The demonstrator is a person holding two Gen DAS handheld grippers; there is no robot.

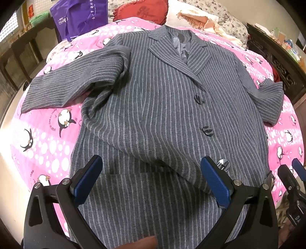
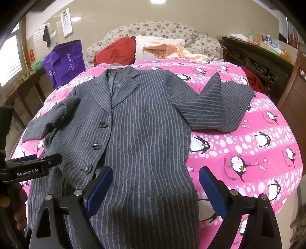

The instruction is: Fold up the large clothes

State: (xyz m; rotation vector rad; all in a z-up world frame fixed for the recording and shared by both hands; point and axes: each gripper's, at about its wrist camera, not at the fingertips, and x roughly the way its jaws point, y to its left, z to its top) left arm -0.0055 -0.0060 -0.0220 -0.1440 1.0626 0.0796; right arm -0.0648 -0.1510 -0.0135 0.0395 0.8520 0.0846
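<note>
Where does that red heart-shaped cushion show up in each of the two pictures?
Left wrist view: red cushion at the top edge, just left of centre, beyond the coat's collar.
Right wrist view: red cushion upper left of centre, against the headboard.
Shared landmark: the purple bag sits left of it in both.

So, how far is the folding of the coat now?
Done: the coat lies spread face up on the bed, with at least two buttons closed. In hand: nothing yet; the left tool and right tool hover open above the lower part, gripping no cloth. Left: all folds. Both sleeves are out to the sides and no part is folded over.
</note>
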